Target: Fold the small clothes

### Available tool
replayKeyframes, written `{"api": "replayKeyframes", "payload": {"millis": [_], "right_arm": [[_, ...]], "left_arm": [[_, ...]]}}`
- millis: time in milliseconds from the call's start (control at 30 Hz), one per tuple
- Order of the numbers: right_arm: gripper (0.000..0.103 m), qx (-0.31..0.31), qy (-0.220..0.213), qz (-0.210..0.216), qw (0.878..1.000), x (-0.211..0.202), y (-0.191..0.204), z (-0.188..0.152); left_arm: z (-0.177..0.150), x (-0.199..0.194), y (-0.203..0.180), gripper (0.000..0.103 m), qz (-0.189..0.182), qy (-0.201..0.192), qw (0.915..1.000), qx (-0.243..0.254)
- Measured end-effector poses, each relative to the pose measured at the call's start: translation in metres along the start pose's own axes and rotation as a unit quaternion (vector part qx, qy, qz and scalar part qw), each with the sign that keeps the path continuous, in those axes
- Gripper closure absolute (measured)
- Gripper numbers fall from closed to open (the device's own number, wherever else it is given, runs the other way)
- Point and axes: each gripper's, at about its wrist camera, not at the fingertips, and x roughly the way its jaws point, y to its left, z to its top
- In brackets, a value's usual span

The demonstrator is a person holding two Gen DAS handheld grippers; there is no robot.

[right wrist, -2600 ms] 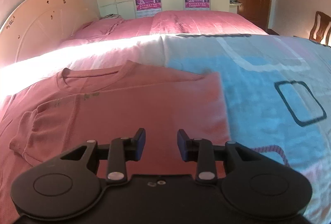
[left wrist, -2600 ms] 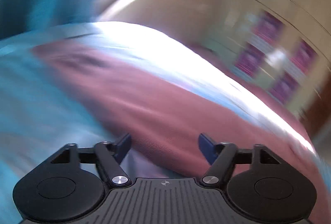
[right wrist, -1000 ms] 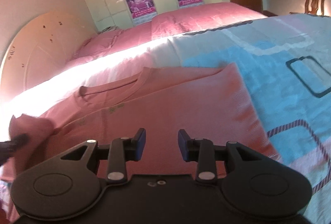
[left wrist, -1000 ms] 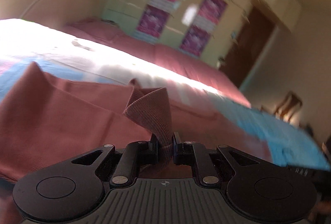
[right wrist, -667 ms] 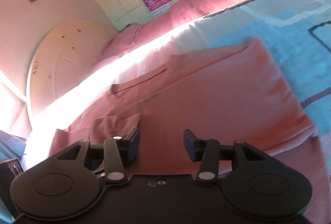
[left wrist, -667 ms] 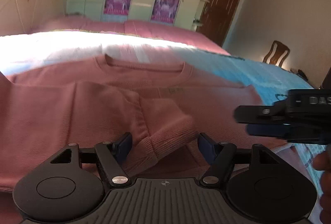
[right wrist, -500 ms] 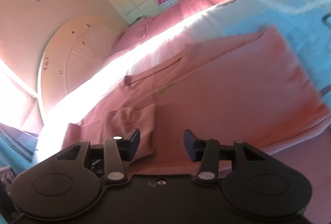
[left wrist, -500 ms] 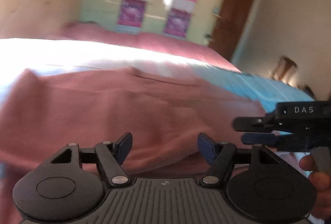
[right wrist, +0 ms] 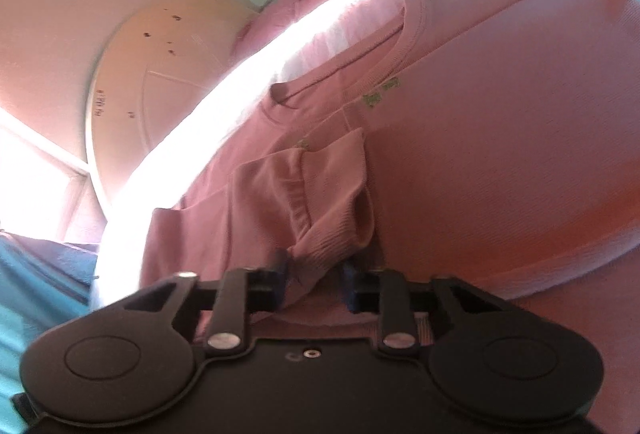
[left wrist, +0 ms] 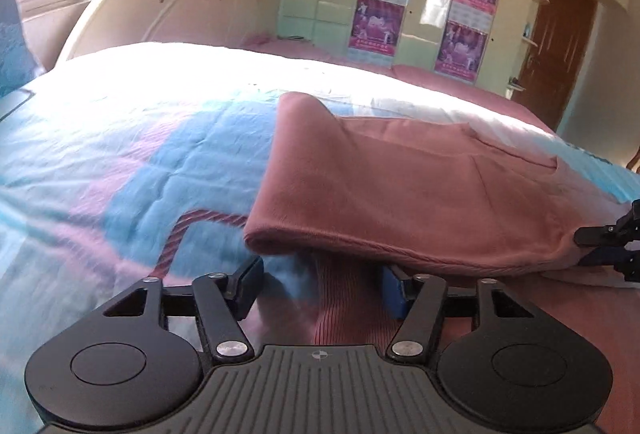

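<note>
A pink long-sleeved top (left wrist: 404, 185) lies flat on the bed, its left side folded over. My left gripper (left wrist: 320, 280) is open at the top's near left edge, its blue pads (left wrist: 394, 292) straddling the ribbed hem. In the right wrist view the top (right wrist: 500, 153) shows its neckline, and a folded-in sleeve lies on the chest. My right gripper (right wrist: 316, 280) has its fingers on either side of the sleeve cuff (right wrist: 332, 238), still apart. The right gripper also shows at the right edge of the left wrist view (left wrist: 616, 242).
The bed has a blue, pink and white patterned cover (left wrist: 120, 161), a cream rounded headboard (left wrist: 172, 5) and pink pillows. A wardrobe with purple posters (left wrist: 420, 9) and a brown door (left wrist: 560, 49) stand behind.
My left gripper let go of the sleeve it carried over the top and moved back to the left hem. My right gripper moved left and down onto the sleeve cuff.
</note>
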Motion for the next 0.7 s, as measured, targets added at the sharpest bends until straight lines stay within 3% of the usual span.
{"api": "replayKeyframes", "payload": {"millis": [67,100,167,233,367,433,700], "right_arm": [[0.096,-0.013,-0.006,-0.016,1.000,0.003,0.006,0.000],[0.096,-0.028,-0.011,-0.025,0.999,0.003,0.011,0.000],[0.097,-0.076,-0.023,-0.042,0.996,-0.004,0.026,-0.001],[0.097,-0.128,-0.062,-0.046,0.989,-0.028,0.045,0.001],[0.097,-0.125,-0.137,-0.095,0.978,-0.072,0.037,0.012],[0.097,-0.120,-0.124,-0.122,0.977,-0.075,0.019,0.018],[0.097,-0.114,-0.114,-0.128,0.979,-0.083,-0.001,0.008]], "left_arm": [[0.001,0.005,-0.001,0.047,0.004,0.000,0.9998,0.019],[0.001,0.003,-0.002,0.048,0.006,0.001,0.9996,0.029],[0.002,0.008,-0.004,0.060,0.010,0.000,0.9993,0.036],[0.004,0.008,0.003,0.072,0.008,0.000,0.9997,0.023],[0.009,0.011,0.009,0.088,-0.010,0.005,0.9996,0.028],[0.009,0.011,0.008,0.092,-0.015,0.006,0.9993,0.033],[0.012,0.010,0.006,0.093,-0.020,0.008,0.9994,0.029]]}}
